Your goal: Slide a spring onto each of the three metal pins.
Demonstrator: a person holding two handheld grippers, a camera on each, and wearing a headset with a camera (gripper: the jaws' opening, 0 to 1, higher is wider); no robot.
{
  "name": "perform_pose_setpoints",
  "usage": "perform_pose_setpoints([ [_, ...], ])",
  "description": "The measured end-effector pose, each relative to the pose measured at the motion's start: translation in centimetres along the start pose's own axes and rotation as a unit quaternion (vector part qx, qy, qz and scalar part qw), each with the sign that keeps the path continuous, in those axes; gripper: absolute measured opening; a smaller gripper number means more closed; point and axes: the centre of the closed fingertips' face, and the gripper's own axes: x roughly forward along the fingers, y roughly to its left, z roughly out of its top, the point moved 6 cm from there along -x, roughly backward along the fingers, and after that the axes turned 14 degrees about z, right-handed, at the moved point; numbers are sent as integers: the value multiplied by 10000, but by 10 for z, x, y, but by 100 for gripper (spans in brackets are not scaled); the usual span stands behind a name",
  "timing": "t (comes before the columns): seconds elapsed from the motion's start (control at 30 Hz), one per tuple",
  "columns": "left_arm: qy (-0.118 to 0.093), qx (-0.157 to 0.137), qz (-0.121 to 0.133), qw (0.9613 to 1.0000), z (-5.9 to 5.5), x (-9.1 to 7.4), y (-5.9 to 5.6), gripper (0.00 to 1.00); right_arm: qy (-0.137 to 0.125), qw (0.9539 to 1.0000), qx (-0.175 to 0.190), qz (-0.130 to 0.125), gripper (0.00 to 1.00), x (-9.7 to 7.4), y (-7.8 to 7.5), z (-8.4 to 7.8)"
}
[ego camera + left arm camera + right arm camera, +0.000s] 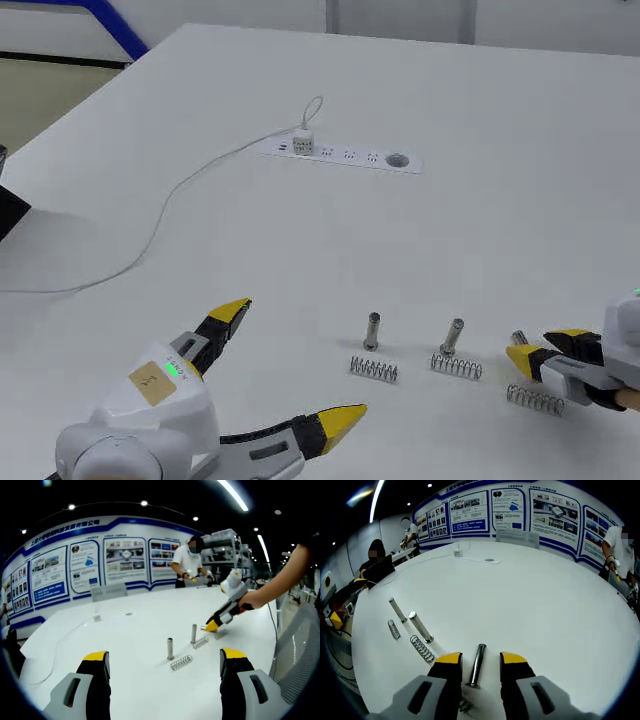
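Note:
Three small metal pins stand upright in a row on the white table (480, 230): the left pin (372, 330), the middle pin (453, 336) and the right pin (519, 338). A spring lies in front of each: (374, 369), (456, 366), (535, 400). My right gripper (545, 348) comes in from the right edge. In the right gripper view its open jaws stand on either side of the right pin (477, 665), with a gap on each side. My left gripper (288, 366) is wide open at the near left, holding nothing, well short of the left pin (170, 648) and its spring (181, 662).
A white power strip (340, 156) with a plugged-in adapter lies further back, and its cable (160, 220) trails off to the left edge. A dark object (10, 210) sits at the far left. People work at other benches in the background (187, 560).

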Motion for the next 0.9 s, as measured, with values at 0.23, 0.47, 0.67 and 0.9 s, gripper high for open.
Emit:
perform_pose_setpoints([
  [0.23,19,4,-8,10000,-1,0,0,92,82,9995,290,-130,26,4,-4,-1],
  [0.47,49,11,-5,10000,-2,0,1,92,233,9996,-29,-133,18,10,1,3],
  [0.67,77,5,-17,10000,-3,0,1,92,334,9994,22,-116,13,15,3,6],
  [0.9,63,-7,-61,10000,-3,0,-1,92,514,9986,139,-55,9,16,6,9],
])
